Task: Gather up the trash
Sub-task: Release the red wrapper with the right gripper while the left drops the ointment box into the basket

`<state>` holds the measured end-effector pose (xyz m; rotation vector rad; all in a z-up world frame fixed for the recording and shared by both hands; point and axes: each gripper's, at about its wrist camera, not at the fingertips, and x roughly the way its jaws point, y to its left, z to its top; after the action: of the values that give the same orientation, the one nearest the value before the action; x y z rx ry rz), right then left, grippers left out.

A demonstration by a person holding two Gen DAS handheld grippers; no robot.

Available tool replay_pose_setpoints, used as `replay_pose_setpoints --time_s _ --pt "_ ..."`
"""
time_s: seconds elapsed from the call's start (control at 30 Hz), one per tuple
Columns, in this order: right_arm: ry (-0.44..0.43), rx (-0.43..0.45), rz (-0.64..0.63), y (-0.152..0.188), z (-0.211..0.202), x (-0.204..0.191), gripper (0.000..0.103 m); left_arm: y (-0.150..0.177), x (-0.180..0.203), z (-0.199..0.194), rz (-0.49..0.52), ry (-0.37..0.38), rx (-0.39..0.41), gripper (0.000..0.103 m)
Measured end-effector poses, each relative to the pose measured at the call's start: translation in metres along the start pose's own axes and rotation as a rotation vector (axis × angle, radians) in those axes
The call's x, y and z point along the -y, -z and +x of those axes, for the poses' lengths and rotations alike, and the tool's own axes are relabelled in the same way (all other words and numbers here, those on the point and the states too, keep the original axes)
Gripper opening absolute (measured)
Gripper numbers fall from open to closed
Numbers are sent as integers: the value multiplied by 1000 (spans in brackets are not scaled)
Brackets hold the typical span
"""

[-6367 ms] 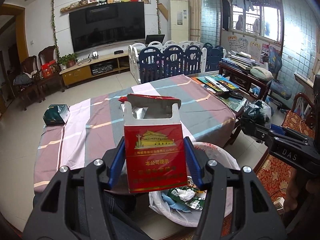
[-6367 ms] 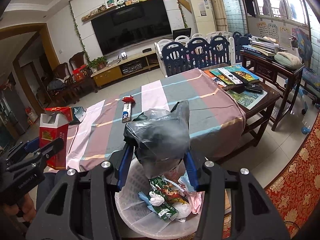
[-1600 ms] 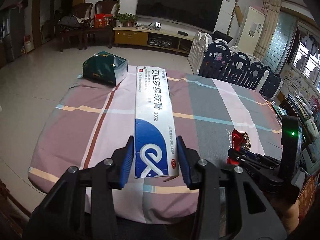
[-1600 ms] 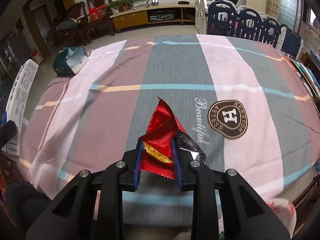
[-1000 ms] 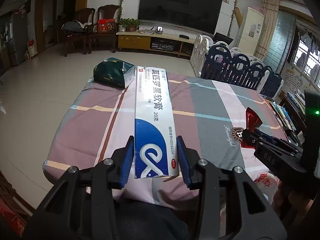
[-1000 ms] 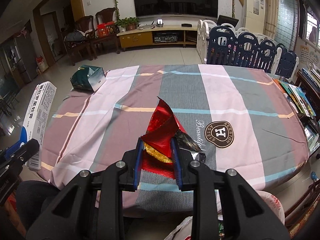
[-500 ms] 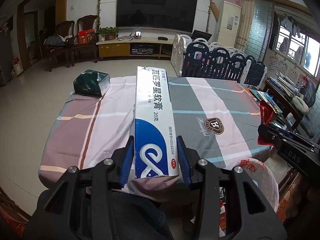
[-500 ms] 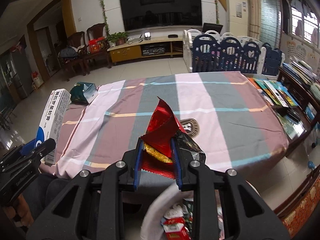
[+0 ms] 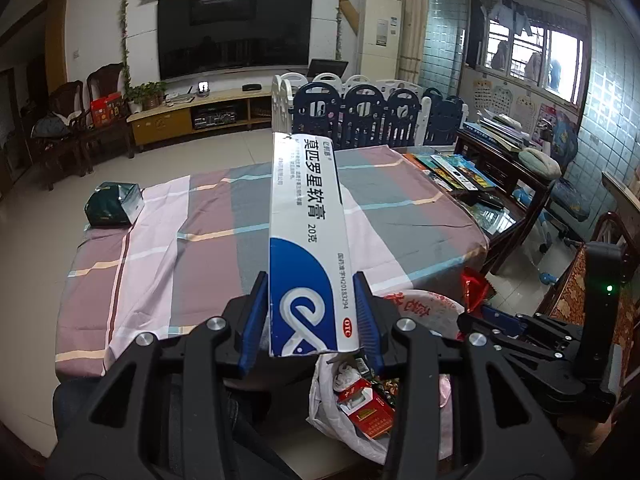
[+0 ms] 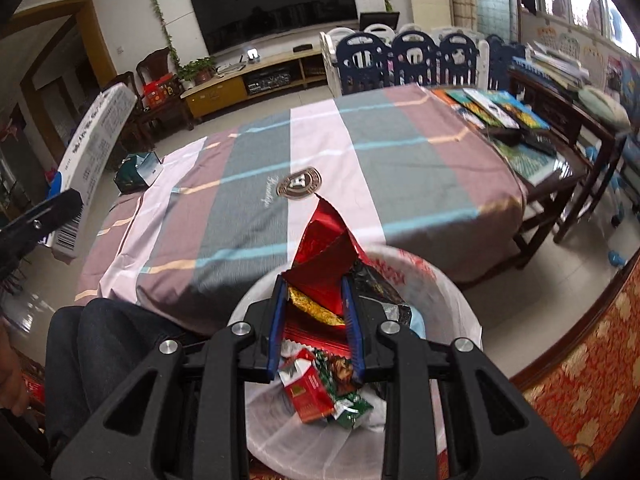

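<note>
Two pieces of trash are mid-carry: the lined bin (image 10: 448, 300) directly beneath the right gripper (image 10: 316, 320) already holds a red packet and wrappers, while the tabletop (image 9: 208, 240) beyond both grippers keeps only a green box (image 9: 114, 204), far left of the left gripper (image 9: 310, 320). That gripper clamps a long white-and-blue carton (image 9: 306, 240) just short of the bin; the right pinches a crumpled red wrapper (image 10: 324, 256) above it. Both drops, and likely the green box, remain.
</note>
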<state>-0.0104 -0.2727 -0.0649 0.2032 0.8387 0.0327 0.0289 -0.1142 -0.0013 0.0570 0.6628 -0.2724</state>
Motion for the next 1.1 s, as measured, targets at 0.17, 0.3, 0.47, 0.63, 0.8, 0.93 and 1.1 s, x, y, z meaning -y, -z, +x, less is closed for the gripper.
replay_pose_setpoints --time_s 0.17,0.3,0.47,0.63,0.8,0.93,1.1 --pt "-20 -51 52 16 4 17 28 9 34 -4 60 31 -16 43" --pt "-29 -112 91 26 13 26 52 16 50 1 89 56 -49 43" --pt "-34 -81 138 28 2 41 58 25 56 15 89 85 -104 43" --pt "-7 27 211 14 -29 64 64 39 62 47 86 180 -222 43" --pt "25 106 232 4 -56 78 65 54 81 73 119 249 -301 48" --pt "32 125 234 -2 -68 77 72 58 90 68 172 190 -280 85" --pt "78 104 146 -12 -82 50 85 38 64 30 128 25 -156 94"
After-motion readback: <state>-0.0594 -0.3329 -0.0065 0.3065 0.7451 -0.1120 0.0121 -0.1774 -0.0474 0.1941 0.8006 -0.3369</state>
